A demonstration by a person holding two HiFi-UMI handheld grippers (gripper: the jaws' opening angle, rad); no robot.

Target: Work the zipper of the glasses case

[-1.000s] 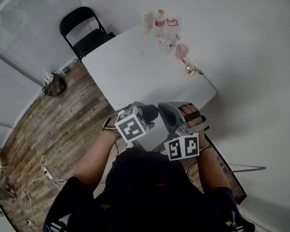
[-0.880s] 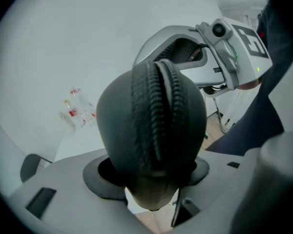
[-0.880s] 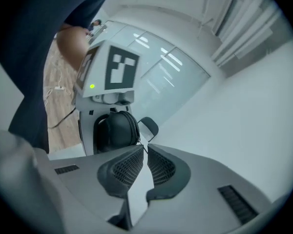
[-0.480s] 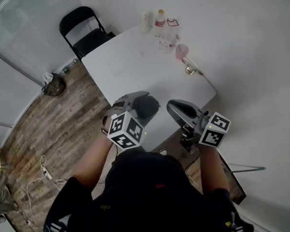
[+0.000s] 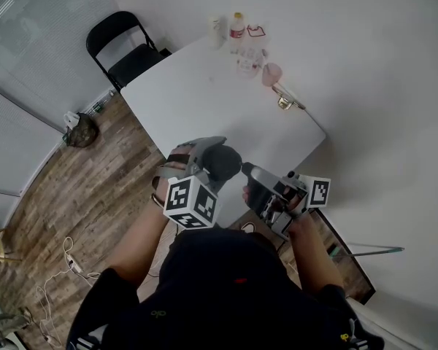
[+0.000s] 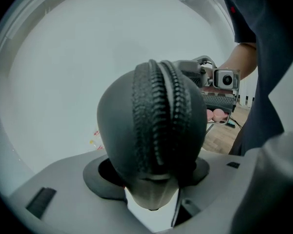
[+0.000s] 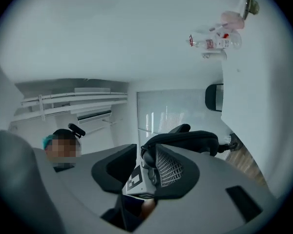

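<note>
dark short-sleeved shirt [image 5: 226,297], small red mark at the chest, small yellow-green marks on both sleeves. dark straps across the left hand [image 5: 168,175]. left gripper [image 5: 213,159] and right gripper [image 5: 250,173] in smooth grey plastic, rounded shells, black rims round the jaws. left marker cube [image 5: 192,201] and right marker cube [image 5: 317,192], white with black squares. grid-textured pad on one right jaw.

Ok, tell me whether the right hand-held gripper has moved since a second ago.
Yes. The right hand-held gripper rolled over, its cube swinging right to below the table's near corner; its jaws have just been opening, gripping nothing.
</note>
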